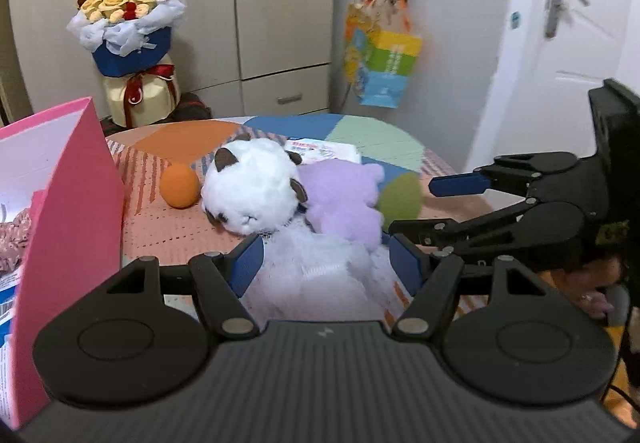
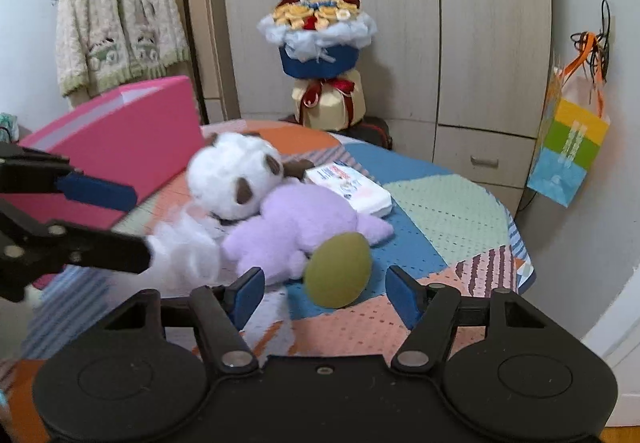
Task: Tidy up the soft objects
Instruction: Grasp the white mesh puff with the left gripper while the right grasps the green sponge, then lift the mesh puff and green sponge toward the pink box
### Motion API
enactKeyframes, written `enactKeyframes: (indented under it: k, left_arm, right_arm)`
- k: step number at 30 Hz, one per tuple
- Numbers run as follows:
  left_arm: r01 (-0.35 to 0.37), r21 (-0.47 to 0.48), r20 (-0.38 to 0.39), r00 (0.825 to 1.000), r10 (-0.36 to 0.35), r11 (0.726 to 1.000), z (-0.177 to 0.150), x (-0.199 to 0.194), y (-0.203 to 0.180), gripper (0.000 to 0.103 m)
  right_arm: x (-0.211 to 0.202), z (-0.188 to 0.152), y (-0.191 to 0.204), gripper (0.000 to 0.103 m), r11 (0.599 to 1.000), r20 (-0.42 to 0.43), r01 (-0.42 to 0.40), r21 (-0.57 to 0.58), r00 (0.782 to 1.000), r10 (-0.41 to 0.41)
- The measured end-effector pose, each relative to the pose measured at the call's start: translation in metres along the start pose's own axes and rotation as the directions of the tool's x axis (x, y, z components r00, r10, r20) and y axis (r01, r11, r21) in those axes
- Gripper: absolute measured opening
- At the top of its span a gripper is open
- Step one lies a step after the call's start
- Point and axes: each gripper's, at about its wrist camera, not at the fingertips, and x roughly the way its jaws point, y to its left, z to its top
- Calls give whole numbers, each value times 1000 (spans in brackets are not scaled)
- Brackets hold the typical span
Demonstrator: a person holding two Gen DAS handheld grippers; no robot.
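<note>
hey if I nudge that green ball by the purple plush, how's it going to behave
The green ball is round with nothing bracing its open side, so it will probably roll across the tablecloth. Its matte, foam-like look suggests it is light and squashes when pinched. The purple plush would likely stop it on that side.

plush sheep (image 1: 250, 189) on table (image 1: 168, 235), box (image 1: 68, 203) left

We see the pink box (image 1: 72, 211) cut off at the left edge, so what is inside stays hidden. The white plush toy (image 2: 232, 175) looks blurry, and the purple plush toy (image 2: 296, 231) hides part of it.
</note>
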Motion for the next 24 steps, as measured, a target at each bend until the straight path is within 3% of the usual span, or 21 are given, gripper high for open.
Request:
enactKeyframes:
  k: [8,13,15,18,21,24]
  left_arm:
    - [-68,-3,-57,996,68,998,-12,27,-1,72]
    - [-98,-87,-47,994,95,991,-23,34,7,70]
    - [-116,-84,-32,993,114,990,-28,34,5,58]
    - [-122,-102,-17,993,120,987,-32,32,3,45]
    - [-134,-110,-4,991,134,985,-35,27,0,39]
    - [-136,-85,3,991,137,987,-38,19,-4,37]
  right_arm:
    - [16,-2,-12,71,999,12,-32,17,999,32]
    - [18,-1,-15,60,994,14,-96,49,995,95]
    - [19,-2,-16,50,993,6,-103,61,995,103]
    - [15,-4,-19,43,991,4,-103,83,995,103]
    - [9,-9,-18,42,987,10,-109,120,994,108]
    - [0,-19,-6,42,993,24,-49,109,999,46]
